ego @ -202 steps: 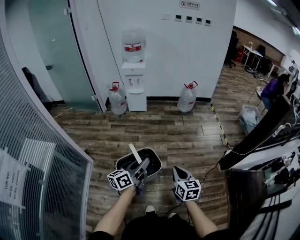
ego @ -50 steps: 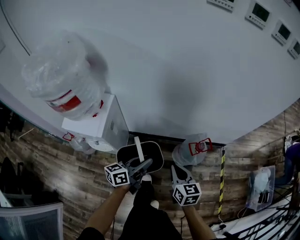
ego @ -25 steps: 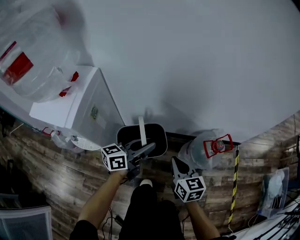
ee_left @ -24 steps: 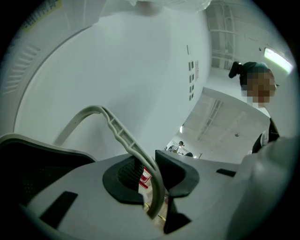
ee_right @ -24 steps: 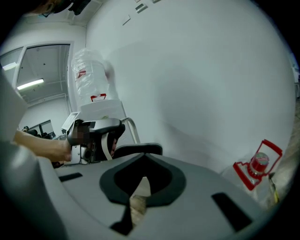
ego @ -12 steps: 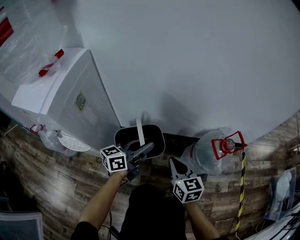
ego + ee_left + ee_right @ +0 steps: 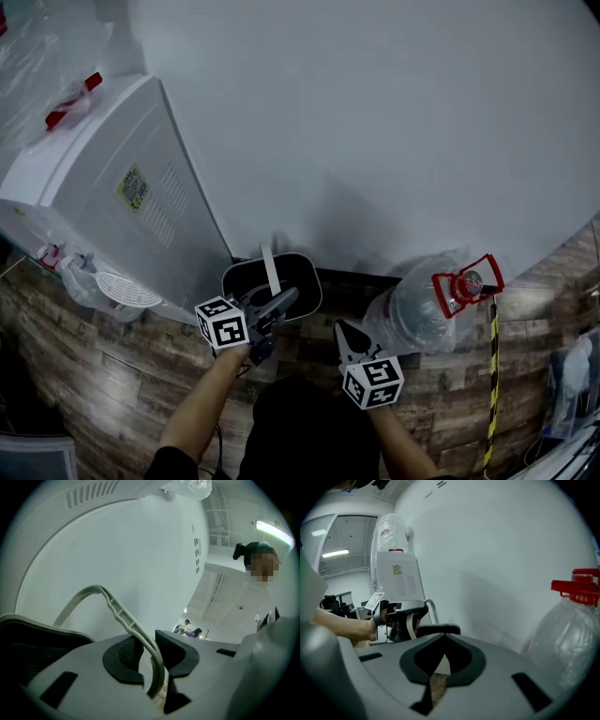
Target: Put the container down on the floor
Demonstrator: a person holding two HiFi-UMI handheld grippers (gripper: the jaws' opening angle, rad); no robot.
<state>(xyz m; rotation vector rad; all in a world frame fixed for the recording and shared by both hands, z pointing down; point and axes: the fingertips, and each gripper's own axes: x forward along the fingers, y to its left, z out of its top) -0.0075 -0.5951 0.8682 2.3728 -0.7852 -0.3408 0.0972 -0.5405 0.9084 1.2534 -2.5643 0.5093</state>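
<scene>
head view: left gripper (image 7: 279, 302) clenched on the pale handle (image 7: 269, 267) of the dark container (image 7: 298, 281), which is just right of the water dispenser (image 7: 112, 206), against the wall (image 7: 375, 112). right gripper (image 7: 343, 334), further right of the dispenser, pinched together on nothing, near a water bottle (image 7: 417, 309).

Bare forearms there, and below them black clothing (image 7: 302, 433). The left gripper (image 7: 284, 300) was smooth grey plastic, its jaws broad and rounded, each cut with a dark rectangular slot and lined with black pads (image 7: 124, 658), finely ribbed. The right gripper (image 7: 339, 329) was the same grey build with the same black lining. Each carried a white cube (image 7: 222, 323) printed with black square markers on every visible face.
</scene>
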